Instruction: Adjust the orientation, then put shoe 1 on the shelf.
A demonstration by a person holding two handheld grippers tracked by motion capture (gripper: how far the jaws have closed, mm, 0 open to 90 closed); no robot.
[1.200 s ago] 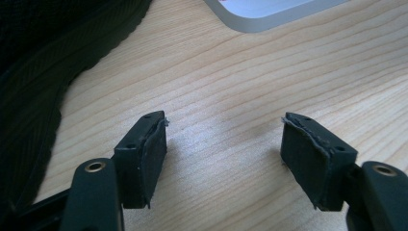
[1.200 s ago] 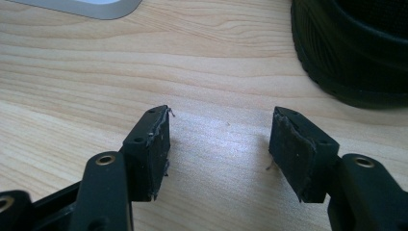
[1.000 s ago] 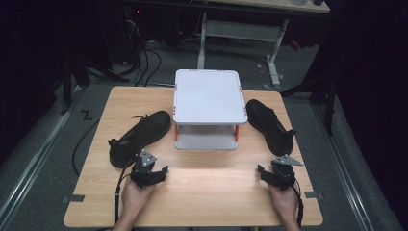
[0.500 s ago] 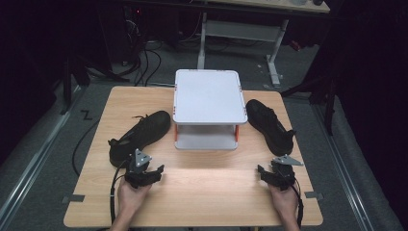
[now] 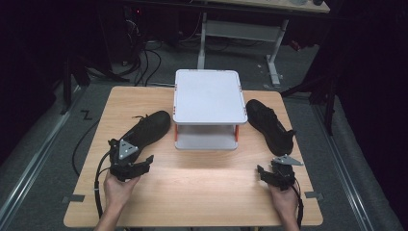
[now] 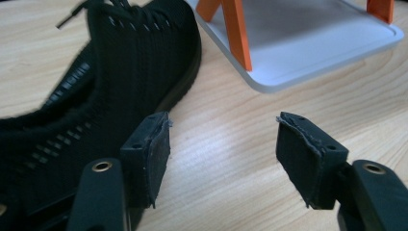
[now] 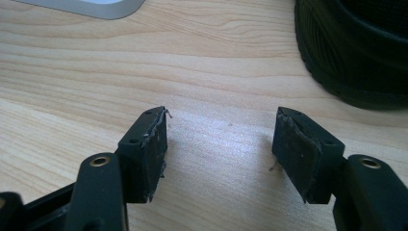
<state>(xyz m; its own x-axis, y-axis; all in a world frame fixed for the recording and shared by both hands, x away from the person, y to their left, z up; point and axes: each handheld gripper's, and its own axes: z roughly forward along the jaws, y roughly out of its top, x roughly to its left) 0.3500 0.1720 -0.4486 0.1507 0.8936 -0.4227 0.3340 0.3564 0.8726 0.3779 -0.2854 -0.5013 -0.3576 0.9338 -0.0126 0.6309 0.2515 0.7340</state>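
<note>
A black knit shoe (image 5: 146,130) lies on the wooden table (image 5: 202,192), left of a white two-tier stand with orange legs (image 5: 207,96). A second black shoe (image 5: 269,125) lies right of the stand. My left gripper (image 5: 131,153) hovers by the left shoe's heel, open; its jaws have just been closing a little with nothing between them. In the left gripper view the shoe (image 6: 96,96) sits beside the left pad and the stand's lower shelf (image 6: 308,53) lies ahead. My right gripper (image 5: 274,168) rests open near the table's front right, with the other shoe (image 7: 356,53) ahead to its right.
The stand's lower shelf (image 5: 207,139) is open toward me. Bare wood stretches between the two grippers. Past the table's far edge are cables (image 5: 144,57) and a desk frame (image 5: 240,29) on a dark floor.
My left gripper has lifted and shifted left toward the shoe's heel. The right gripper, both shoes and the stand have stayed put.
</note>
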